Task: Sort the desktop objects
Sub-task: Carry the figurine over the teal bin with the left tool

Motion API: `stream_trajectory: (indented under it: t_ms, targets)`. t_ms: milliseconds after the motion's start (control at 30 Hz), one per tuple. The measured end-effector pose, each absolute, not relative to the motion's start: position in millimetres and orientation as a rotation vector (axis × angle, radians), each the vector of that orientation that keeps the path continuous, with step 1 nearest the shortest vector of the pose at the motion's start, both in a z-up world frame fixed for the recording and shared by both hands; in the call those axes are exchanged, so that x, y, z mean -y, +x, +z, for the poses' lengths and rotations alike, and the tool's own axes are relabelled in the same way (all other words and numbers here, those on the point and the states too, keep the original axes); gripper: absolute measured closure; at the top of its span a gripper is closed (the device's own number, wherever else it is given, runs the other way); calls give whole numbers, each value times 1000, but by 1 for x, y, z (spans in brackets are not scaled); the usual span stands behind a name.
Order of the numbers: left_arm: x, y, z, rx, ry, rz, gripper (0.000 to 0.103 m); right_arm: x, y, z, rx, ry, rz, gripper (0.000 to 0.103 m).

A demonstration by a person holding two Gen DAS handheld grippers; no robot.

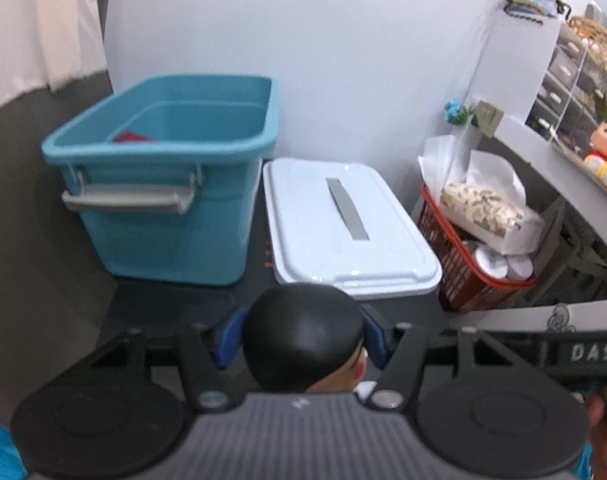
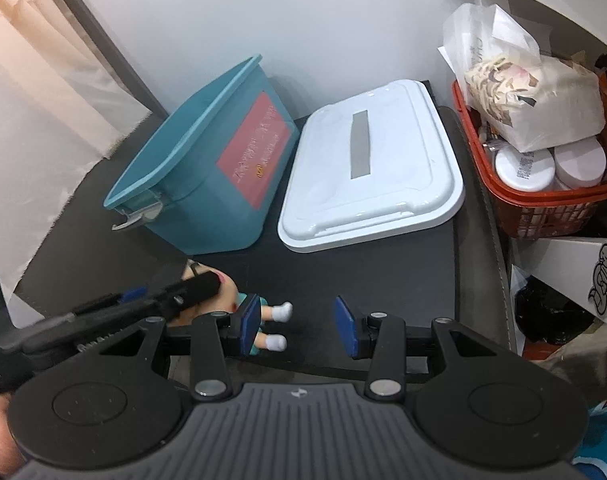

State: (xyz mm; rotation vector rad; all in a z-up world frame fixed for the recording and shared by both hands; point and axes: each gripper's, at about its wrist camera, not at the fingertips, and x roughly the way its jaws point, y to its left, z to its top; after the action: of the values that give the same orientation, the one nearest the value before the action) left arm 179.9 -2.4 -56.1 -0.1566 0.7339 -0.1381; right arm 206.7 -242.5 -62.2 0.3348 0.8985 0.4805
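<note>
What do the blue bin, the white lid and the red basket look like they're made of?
Blue bin: likely moulded plastic, smooth and matte, with a rolled rim and a grey handle.
White lid: glossy hard plastic, judging by the bright highlights along its edges.
Red basket: plastic lattice, going by its grid of small openings, though blur leaves the finish uncertain.

A red mesh basket point(image 2: 551, 204) is set at the right of the dark desk point(image 2: 383, 280), filled with white-lidded jars point(image 2: 524, 168) and a patterned bag point(image 2: 535, 96). Clear drawer units point(image 1: 563, 80) and a cartoon figure point(image 1: 605, 148) are seen on a grey shelf point(image 1: 543, 152).
</note>
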Motion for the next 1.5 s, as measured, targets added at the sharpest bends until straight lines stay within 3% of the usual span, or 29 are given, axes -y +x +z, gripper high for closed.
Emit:
stream_trajectory:
  t_ms: [500, 767, 1200, 1500]
  targets:
    - [-36, 157, 38, -584, -90, -112, 39, 232, 179, -35, -796, 297, 566, 57]
    - [-53, 178, 82, -518, -48, -92, 39, 237, 162, -22, -765, 332, 570, 49]
    - [-64, 260, 80, -550, -65, -58, 39, 234, 163, -27, -789, 351, 591, 49]
    - [-65, 326, 49, -636, -61, -44, 39, 226, 185, -47, -851, 349, 594, 48]
